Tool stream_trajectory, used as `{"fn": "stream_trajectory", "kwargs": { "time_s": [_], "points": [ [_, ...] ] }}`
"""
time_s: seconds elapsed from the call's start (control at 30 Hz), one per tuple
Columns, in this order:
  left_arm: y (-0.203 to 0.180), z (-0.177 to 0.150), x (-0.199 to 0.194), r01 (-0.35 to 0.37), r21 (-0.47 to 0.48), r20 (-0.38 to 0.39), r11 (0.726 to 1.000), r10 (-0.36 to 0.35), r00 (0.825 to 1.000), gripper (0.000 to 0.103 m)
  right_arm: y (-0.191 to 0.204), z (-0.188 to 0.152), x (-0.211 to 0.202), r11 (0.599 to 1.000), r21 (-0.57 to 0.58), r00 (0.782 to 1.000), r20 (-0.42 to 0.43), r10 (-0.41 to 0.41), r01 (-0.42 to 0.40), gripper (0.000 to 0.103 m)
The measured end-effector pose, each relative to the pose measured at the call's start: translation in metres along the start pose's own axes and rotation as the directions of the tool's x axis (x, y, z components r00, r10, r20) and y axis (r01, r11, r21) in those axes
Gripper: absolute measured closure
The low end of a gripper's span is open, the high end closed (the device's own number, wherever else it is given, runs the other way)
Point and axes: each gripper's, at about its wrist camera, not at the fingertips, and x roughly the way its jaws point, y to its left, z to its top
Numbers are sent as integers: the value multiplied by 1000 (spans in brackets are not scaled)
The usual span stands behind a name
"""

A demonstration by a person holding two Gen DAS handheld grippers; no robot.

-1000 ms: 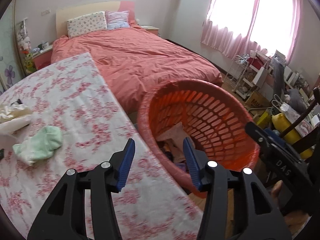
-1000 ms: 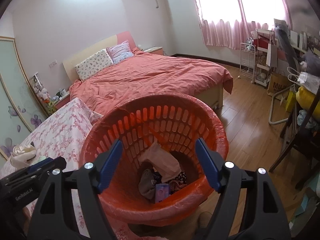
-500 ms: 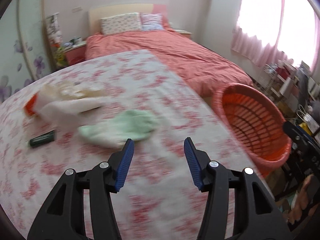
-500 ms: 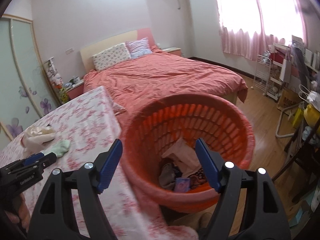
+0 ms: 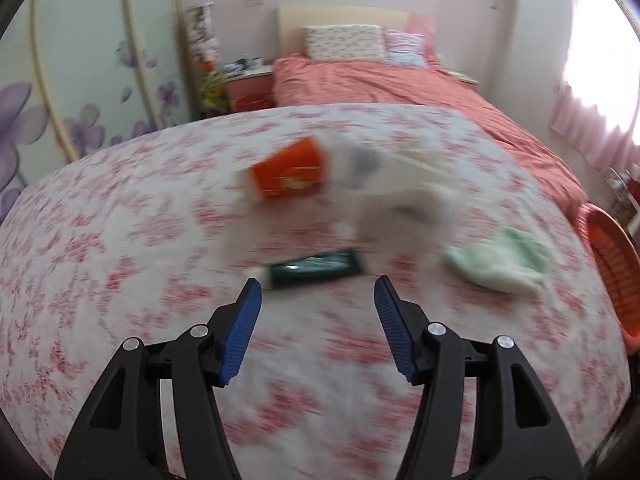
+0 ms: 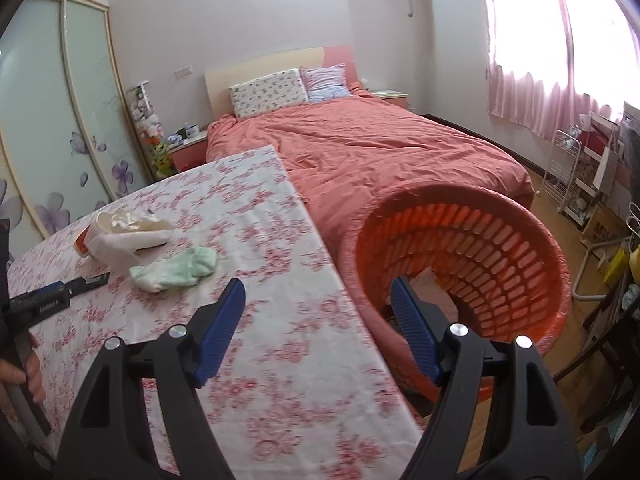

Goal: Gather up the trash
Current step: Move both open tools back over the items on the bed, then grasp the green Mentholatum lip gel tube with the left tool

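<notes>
On the floral tablecloth [image 5: 120, 240] lie a dark green tube [image 5: 314, 268], an orange box [image 5: 288, 174], crumpled white wrapping [image 5: 400, 184] and a pale green cloth [image 5: 500, 258]. My left gripper [image 5: 318, 300] is open and empty, just short of the tube. My right gripper [image 6: 318, 300] is open and empty above the table edge, beside the orange basket [image 6: 520, 248]. The right wrist view also shows the green cloth [image 6: 176, 268], the wrapping [image 6: 128, 232] and the left gripper [image 6: 44, 300] at the far left.
The orange basket [image 5: 612, 264] stands off the table's right edge and holds some trash. A bed with a coral cover [image 6: 380, 152] lies beyond the table. A wire rack [image 6: 572, 176] and a chair stand at the right by the window.
My left gripper has swung left from the basket across the table and now faces the green tube. My right gripper has turned left from the basket toward the table edge.
</notes>
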Motion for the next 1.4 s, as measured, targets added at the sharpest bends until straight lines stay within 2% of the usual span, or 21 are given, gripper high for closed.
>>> {"fn": "stream_trajectory", "kwargs": {
  "time_s": [0.17,0.3,0.47,0.67,0.87,1.17,1.4],
  "points": [
    [24,12,15,2,-86,-18,996,-4,1000,44,17,0,1,999,-32,1000,-7,-1,1,29],
    [33,18,23,-35,-86,-14,996,34,999,44,22,0,1,999,-46,1000,-12,-2,1,29],
    [43,15,34,-71,-83,-45,994,67,997,44,28,0,0,998,-66,1000,-12,-2,1,29],
    [43,8,28,-32,-49,-44,998,30,999,45,35,-1,-3,997,-73,1000,-11,8,-9,29],
    [37,-7,19,38,-30,-61,999,-39,997,45,42,-3,-8,996,-85,1000,-8,18,-18,29],
    [20,-7,-2,106,-29,9,994,-105,994,45,45,-4,-14,995,-97,1000,-5,20,-21,29],
    [-2,-8,11,110,7,-31,994,-109,994,59,46,-7,-14,994,-105,1000,-15,24,-26,29]
  ]
}}
